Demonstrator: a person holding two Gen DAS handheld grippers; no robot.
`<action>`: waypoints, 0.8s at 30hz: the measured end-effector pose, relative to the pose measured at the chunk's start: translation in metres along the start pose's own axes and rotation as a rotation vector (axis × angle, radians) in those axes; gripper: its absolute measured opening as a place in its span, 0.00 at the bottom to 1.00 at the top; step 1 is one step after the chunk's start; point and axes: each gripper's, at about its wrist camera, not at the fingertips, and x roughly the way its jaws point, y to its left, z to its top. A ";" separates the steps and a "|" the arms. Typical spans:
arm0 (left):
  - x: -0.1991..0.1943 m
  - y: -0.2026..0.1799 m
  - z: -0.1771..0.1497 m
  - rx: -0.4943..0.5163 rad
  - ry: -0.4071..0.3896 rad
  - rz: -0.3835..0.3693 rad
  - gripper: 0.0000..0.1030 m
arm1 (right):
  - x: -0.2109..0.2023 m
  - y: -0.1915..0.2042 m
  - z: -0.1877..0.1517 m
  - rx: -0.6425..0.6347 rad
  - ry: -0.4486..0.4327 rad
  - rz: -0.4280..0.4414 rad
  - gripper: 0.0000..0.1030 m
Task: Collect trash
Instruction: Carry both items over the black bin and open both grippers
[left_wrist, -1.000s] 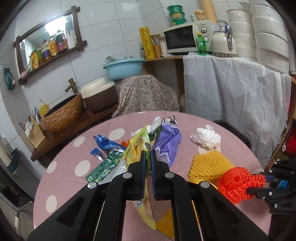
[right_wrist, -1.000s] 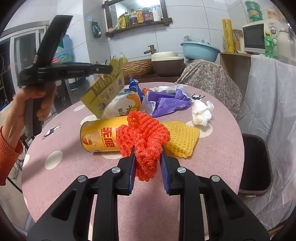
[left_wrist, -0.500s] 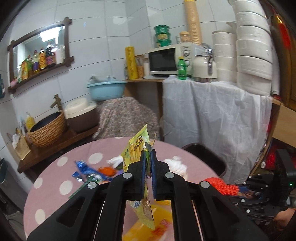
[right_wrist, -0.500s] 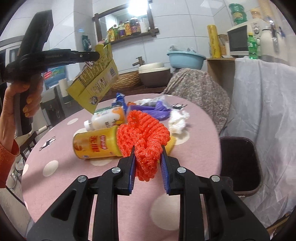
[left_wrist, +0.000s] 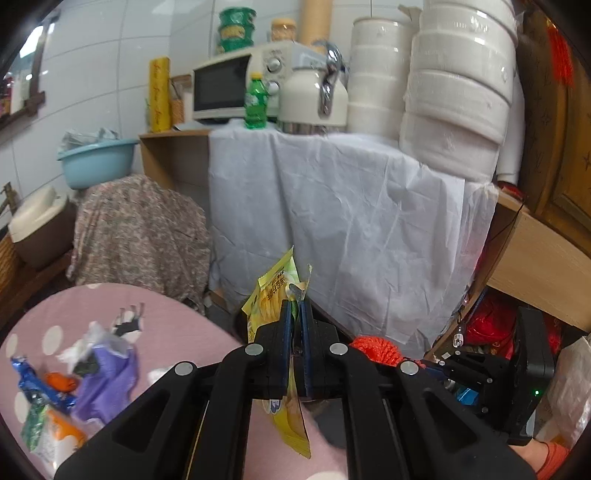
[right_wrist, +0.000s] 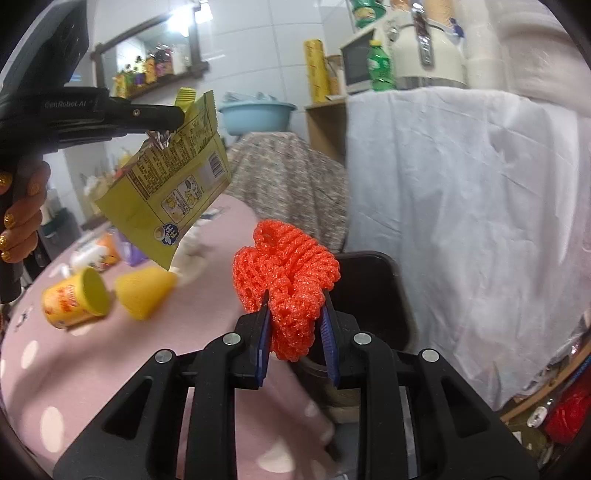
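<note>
My left gripper is shut on a yellow snack bag and holds it in the air past the edge of the pink dotted table. The bag also shows in the right wrist view, hanging from the left gripper. My right gripper is shut on an orange-red foam net, held over the table edge just in front of a dark trash bin. The net shows in the left wrist view too.
A purple bag, blue wrapper and green packet lie on the table. A yellow chip can, a yellow foam net and white tissue lie there too. A white-draped counter stands behind the bin.
Both grippers have swung right, away from the table's middle toward the trash bin, each carrying its item. The bin has come close in front of the right gripper.
</note>
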 end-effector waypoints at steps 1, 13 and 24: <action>0.015 -0.006 0.000 0.002 0.017 -0.007 0.06 | 0.003 -0.008 -0.002 0.009 0.011 -0.010 0.24; 0.140 -0.019 -0.005 -0.083 0.183 -0.024 0.06 | 0.086 -0.078 -0.033 0.158 0.192 -0.036 0.24; 0.218 -0.013 -0.005 -0.106 0.312 0.079 0.06 | 0.169 -0.094 -0.042 0.220 0.303 -0.064 0.24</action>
